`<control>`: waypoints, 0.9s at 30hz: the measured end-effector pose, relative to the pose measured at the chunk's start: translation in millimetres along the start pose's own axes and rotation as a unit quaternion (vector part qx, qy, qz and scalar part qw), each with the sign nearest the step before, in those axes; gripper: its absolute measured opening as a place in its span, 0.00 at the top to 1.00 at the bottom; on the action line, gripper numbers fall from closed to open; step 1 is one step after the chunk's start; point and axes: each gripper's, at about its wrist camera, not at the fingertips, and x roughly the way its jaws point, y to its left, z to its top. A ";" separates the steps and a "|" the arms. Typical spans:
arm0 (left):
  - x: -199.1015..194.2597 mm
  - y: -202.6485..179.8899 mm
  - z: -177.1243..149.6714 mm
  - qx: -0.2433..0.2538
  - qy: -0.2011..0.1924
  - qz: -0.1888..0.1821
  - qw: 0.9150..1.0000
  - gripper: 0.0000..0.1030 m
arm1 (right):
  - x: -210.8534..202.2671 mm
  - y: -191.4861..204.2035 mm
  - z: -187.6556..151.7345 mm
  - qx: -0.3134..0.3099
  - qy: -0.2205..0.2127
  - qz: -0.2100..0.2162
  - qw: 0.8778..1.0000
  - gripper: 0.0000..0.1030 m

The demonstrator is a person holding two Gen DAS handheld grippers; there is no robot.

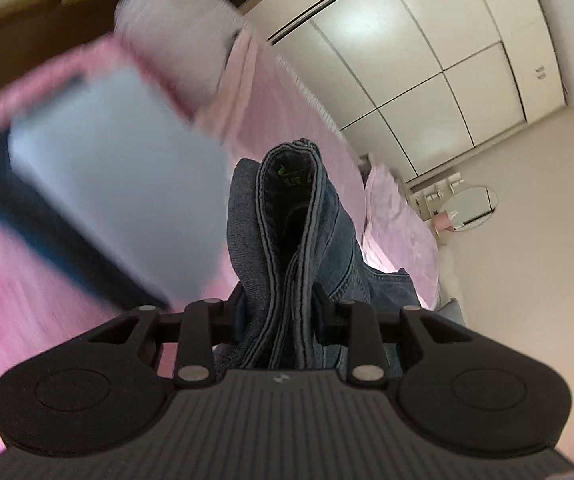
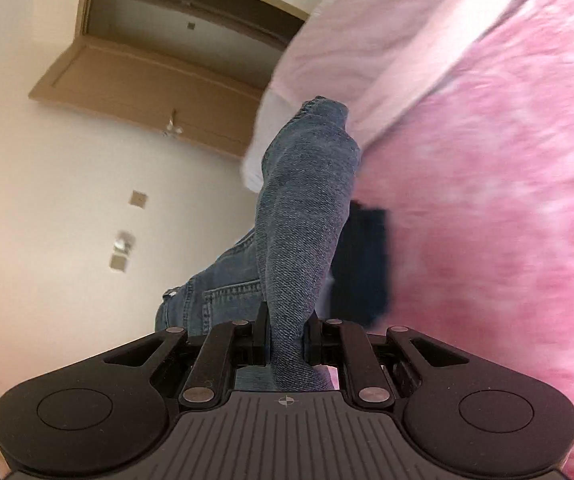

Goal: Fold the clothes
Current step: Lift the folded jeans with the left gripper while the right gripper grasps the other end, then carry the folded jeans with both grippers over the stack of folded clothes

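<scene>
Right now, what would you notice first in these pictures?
First, the blue jeans, bunched up and pinched in both the left gripper and the right gripper. Behind them spreads a big pink blanket, with a blurry pale blue folded cloth lying on it.

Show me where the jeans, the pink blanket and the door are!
jeans (image 1: 287, 240): left wrist view, on the bunched denim edge.
pink blanket (image 2: 507, 220): right wrist view, on its fuzzy top.
door (image 2: 147, 92): right wrist view, on the brown panel.
</scene>
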 end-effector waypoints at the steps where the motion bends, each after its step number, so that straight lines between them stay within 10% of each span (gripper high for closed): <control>1: -6.1 7.6 22.5 0.006 -0.003 -0.001 1.000 0.75 | 20.4 15.1 -0.7 0.002 -0.006 0.004 1.000 0.88; 10: -6.7 69.8 152.7 -0.003 -0.013 -0.021 1.000 0.75 | 162.3 86.9 36.1 0.005 -0.033 0.010 0.999 0.88; 27: 53.6 166.7 168.8 -0.064 0.040 0.003 0.997 0.75 | 250.2 42.9 47.6 0.062 0.006 -0.062 0.996 0.88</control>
